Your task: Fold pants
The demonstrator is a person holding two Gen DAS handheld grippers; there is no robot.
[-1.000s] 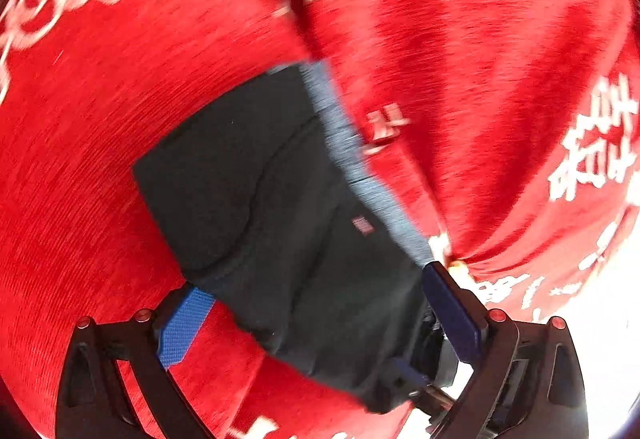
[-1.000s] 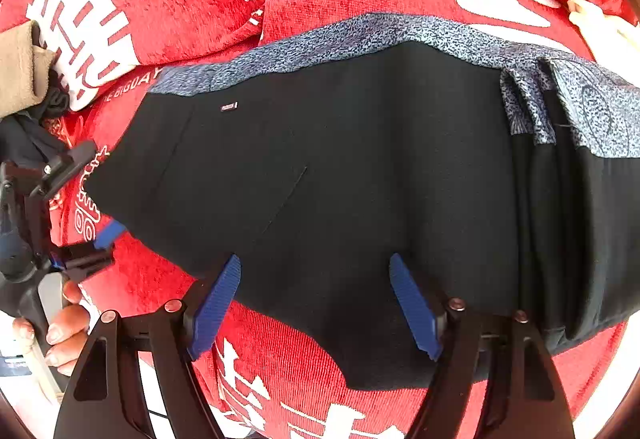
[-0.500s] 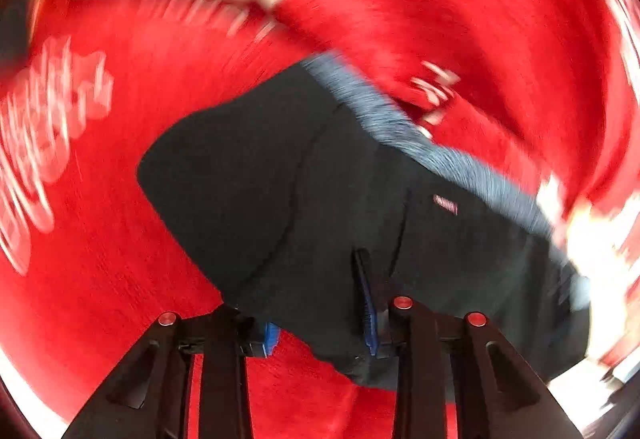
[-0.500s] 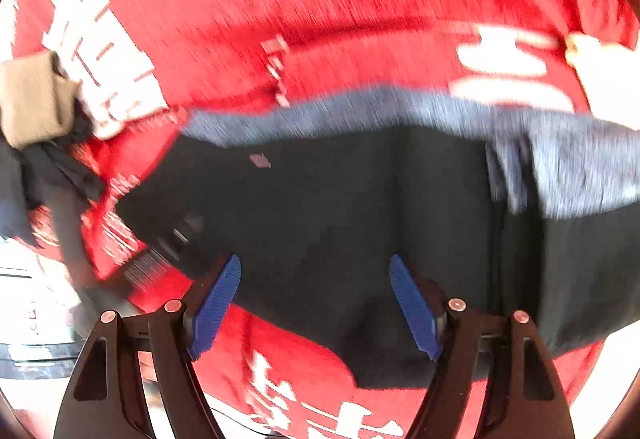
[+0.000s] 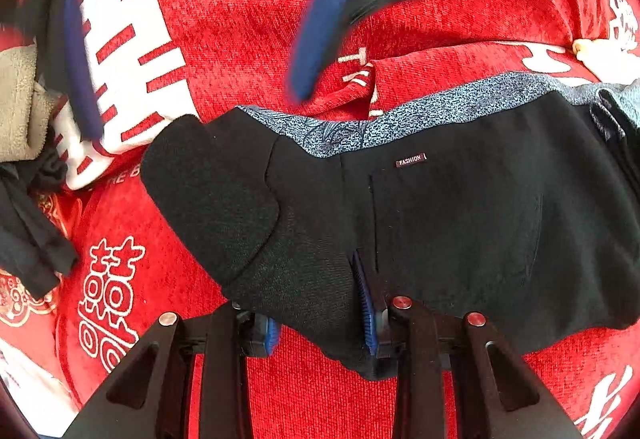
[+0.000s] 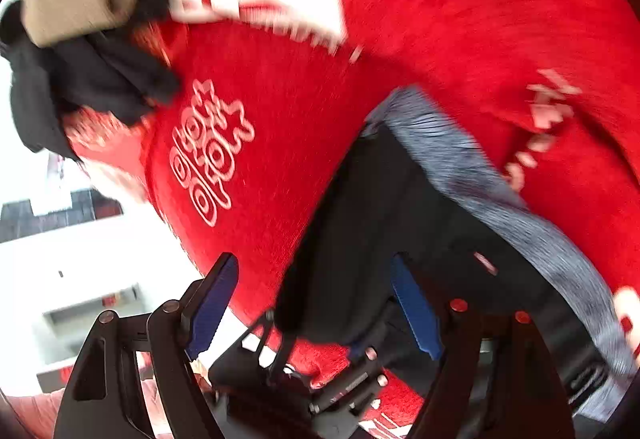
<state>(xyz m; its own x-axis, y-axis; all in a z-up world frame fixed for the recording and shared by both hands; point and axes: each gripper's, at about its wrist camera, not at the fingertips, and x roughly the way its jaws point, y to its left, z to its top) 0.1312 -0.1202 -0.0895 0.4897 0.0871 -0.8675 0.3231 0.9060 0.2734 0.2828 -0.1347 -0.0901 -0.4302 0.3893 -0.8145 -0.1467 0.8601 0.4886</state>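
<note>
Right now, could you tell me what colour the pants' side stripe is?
Speckled blue-grey side stripe on black pants; clearest from the left wrist.

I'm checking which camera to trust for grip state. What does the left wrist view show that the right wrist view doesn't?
Only the left wrist view shows the left gripper with its jaws closed on the lower edge of the black pants, and a readable FASHION tag.

Only the right wrist view shows the right gripper with its jaws apart, holding nothing, and a bright room beyond the cloth's edge.

Both show the pants, their grey-blue waistband, the red cloth and a beige garment.
</note>
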